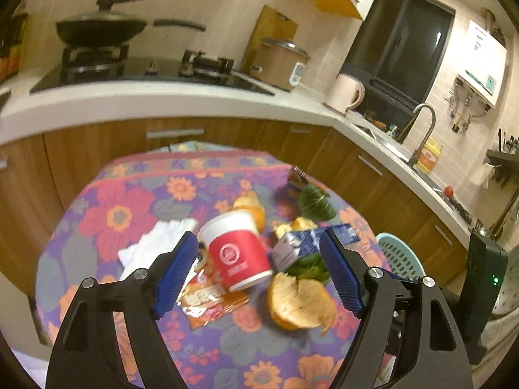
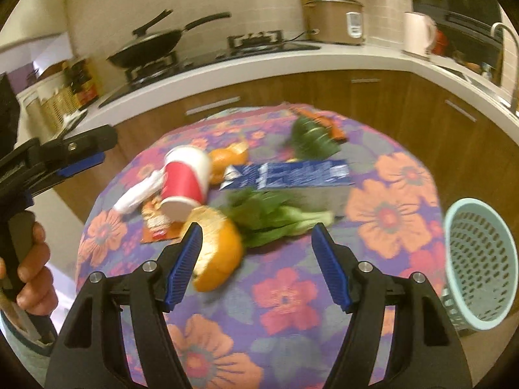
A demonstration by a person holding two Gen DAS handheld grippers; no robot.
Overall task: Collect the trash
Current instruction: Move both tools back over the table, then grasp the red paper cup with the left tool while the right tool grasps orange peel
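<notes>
**Trash spread over the flowered table, both grippers wide apart above it**

Trash lies in a loose cluster on the round table (image 1: 136,295) with its floral cloth, in front of wooden kitchen cabinets. A red and white paper cup (image 1: 236,249) lies tipped on its side, its base resting over an orange snack wrapper (image 1: 211,301). Just to its left is a crumpled white tissue (image 1: 155,243). On its other side lies a flattened blue carton (image 1: 308,243), with a green leafy vegetable (image 2: 279,217) beside the carton toward the near edge. A large orange peel (image 1: 300,301) sits nearest the cameras, close to the cup's base and touching the greens; a smaller peel piece (image 1: 251,209) lies behind the cup. Farther back is a dark green folded leaf (image 1: 316,204), with another small wrapper (image 2: 324,123) at the far rim.

The left gripper (image 1: 259,275) hangs over the cluster with its blue pads spread, nothing between them; the cup and carton show in the gap below. The right gripper (image 2: 256,262) is likewise spread and holds nothing, with the large peel lying by its left pad and the greens just beyond.

A light blue perforated basket (image 2: 476,265) stands off the table's right edge, clear of the cloth. In the right wrist view, the left gripper appears at the far left, gripped by a hand (image 2: 34,272). Behind, the counter carries a stove with a lidded black pan (image 1: 100,27), a rice cooker (image 1: 280,61) and a pale kettle (image 1: 345,92).
</notes>
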